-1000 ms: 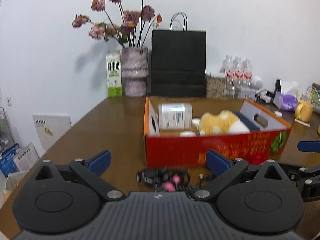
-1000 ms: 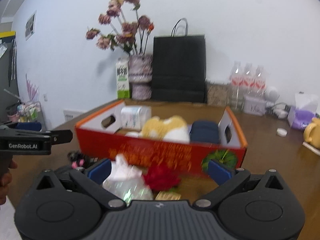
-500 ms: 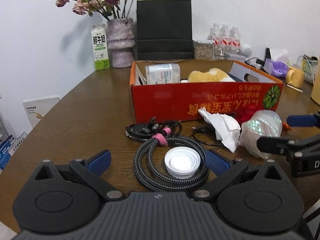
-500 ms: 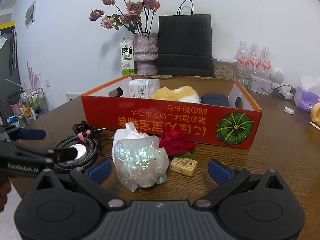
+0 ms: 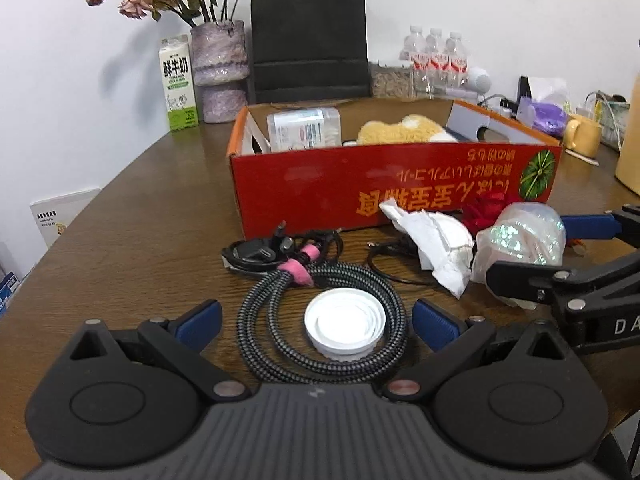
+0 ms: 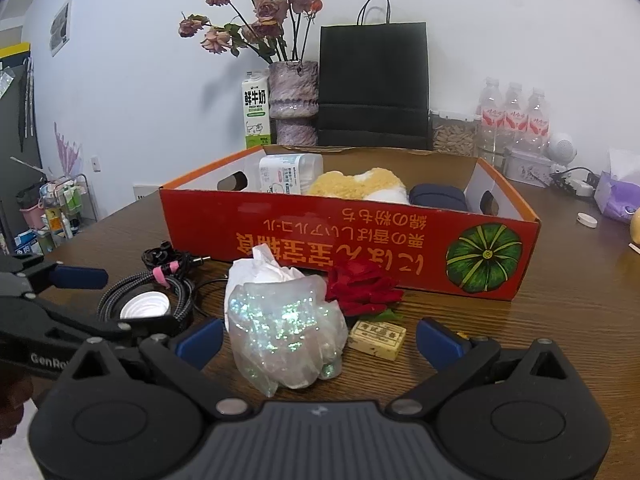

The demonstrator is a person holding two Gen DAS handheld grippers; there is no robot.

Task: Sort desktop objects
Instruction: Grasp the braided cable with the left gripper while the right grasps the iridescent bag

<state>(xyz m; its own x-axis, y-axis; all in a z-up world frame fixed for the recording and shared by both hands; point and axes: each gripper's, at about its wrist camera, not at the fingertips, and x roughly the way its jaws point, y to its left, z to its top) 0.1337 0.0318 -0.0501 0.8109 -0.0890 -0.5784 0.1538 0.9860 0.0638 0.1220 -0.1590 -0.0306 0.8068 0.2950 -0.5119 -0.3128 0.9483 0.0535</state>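
Note:
A red cardboard box [image 5: 320,192] [image 6: 304,228] on the brown table holds a white bottle [image 5: 304,128], a yellow plush [image 5: 400,130] and a dark pouch [image 6: 438,199]. In front lie a coiled braided cable [image 5: 280,300], a white lid [image 5: 345,322] inside the coil, crumpled tissue [image 5: 432,240], a glittery plastic bag [image 6: 284,328], a red rose [image 6: 362,286] and a small yellow block [image 6: 377,339]. My left gripper [image 5: 316,320] is open, low around the lid and coil. My right gripper [image 6: 318,336] is open around the glittery bag.
At the back stand a milk carton [image 5: 178,84], a vase of dried flowers [image 5: 218,68], a black paper bag [image 5: 308,40] and water bottles [image 5: 434,60]. A yellow mug [image 5: 582,136] and purple tissue pack [image 6: 616,196] sit at the right.
Both grippers have pulled back from the box and dropped low. The cable, lid, bag and rose came into view and now sit between the open fingers.

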